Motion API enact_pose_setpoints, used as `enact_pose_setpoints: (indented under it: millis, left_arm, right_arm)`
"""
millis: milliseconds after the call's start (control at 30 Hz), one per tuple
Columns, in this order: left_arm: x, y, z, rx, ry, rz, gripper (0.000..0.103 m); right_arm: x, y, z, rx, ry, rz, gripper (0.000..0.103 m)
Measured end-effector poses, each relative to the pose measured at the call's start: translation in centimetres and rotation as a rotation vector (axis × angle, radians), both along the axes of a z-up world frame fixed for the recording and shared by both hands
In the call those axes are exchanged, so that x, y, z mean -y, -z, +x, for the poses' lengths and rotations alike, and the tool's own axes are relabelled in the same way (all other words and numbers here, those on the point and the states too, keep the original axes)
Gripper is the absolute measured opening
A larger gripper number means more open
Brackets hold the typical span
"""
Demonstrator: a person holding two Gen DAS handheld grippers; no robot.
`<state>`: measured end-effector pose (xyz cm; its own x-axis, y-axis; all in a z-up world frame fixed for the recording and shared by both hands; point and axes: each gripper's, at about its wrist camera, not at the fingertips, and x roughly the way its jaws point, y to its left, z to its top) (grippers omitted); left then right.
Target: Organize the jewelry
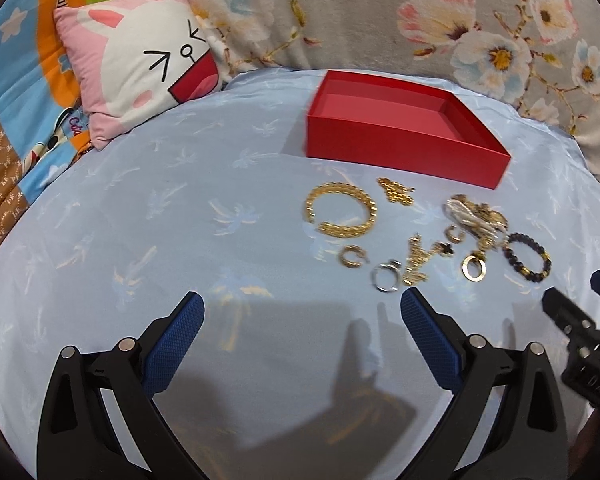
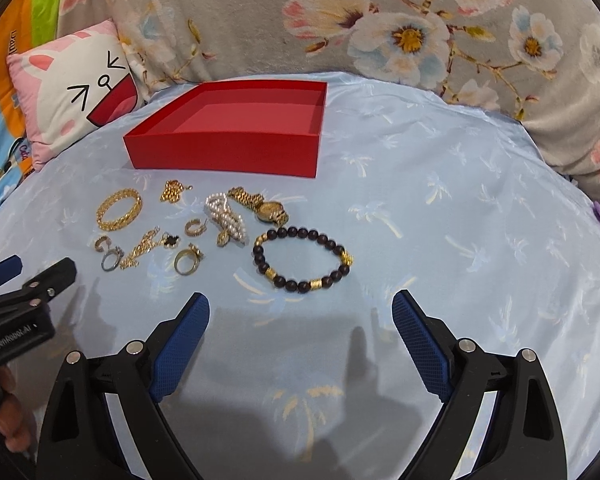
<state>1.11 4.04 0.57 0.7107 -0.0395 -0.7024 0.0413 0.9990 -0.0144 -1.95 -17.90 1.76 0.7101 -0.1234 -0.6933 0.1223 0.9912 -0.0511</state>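
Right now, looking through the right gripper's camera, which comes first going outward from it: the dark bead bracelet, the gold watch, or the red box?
1. Dark bead bracelet, just ahead of the open right gripper.
2. Gold watch, behind the bracelet, slightly left.
3. Red box, farthest, near the floral blanket.

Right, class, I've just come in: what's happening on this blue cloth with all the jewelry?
A person holds two sets of tongs, the left tongs and right tongs, both open and holding nothing, poised above the blue cloth. The jewelry lies loose in front of the red box, which has nothing in it: a gold chain bracelet, a dark bead bracelet, a pearl piece, a gold watch, rings and small gold bits. Nothing has been sorted yet.
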Motion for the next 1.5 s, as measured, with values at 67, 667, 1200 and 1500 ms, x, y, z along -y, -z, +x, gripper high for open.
enact_pose_setpoints:
  millis: [67, 667, 1200, 1500]
  left_arm:
    - [-1.1, -0.4, 0.9, -0.009, -0.009, -0.028, 0.096]
    - [3.6, 1.8, 10.0, -0.106, 0.131, 0.028, 0.075]
    - [2.3, 0.1, 8.5, -0.012, 0.144, -0.036, 0.054]
    - [1.8, 0.1, 8.2, 0.007, 0.139, -0.059, 0.054]
  right_arm:
    - [0.2, -0.2, 0.4, 0.003, 0.0, 0.008, 0.091]
    - [1.0, 0.9, 1.9, -0.037, -0.012, 0.093, 0.091]
    - [0.0, 0.0, 5.5, -0.057, -0.102, 0.148, 0.052]
    - [-1.9, 1.4, 8.9, -0.106, -0.15, 0.115, 0.03]
